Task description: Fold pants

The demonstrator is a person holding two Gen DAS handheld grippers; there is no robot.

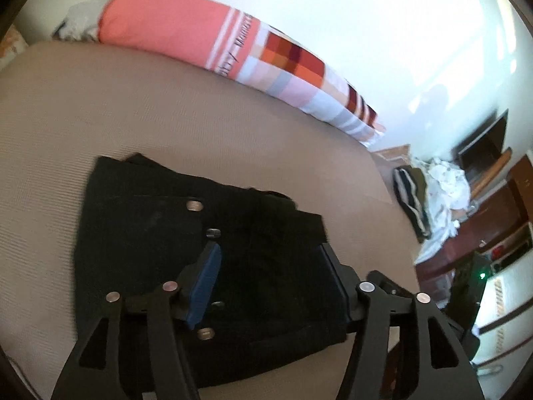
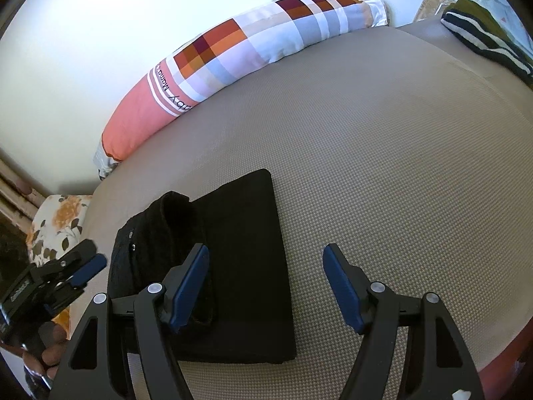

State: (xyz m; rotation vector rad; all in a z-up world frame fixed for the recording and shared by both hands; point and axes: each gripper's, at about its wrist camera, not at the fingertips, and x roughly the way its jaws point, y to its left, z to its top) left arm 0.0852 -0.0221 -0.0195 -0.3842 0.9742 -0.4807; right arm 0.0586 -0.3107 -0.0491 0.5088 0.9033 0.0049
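Black pants (image 1: 166,250) lie folded into a compact rectangle on the beige bed (image 1: 166,106), metal buttons showing on top. My left gripper (image 1: 269,250) is open and hovers just above the pants, holding nothing. In the right wrist view the pants (image 2: 246,266) lie at the lower left, with a bunched waistband part at their left side. My right gripper (image 2: 266,253) is open and empty above the pants' right edge; its left finger is over the cloth, its right finger over bare bed. The left gripper (image 2: 80,266) shows at the far left, open.
A long pink and checked bolster pillow (image 1: 233,43) lies along the white wall at the bed's far side (image 2: 233,60). A striped dark garment (image 2: 483,40) and white clothes (image 1: 446,186) lie at the bed's end. A floral pillow (image 2: 56,226) sits left. Wooden furniture (image 1: 493,200) stands beyond.
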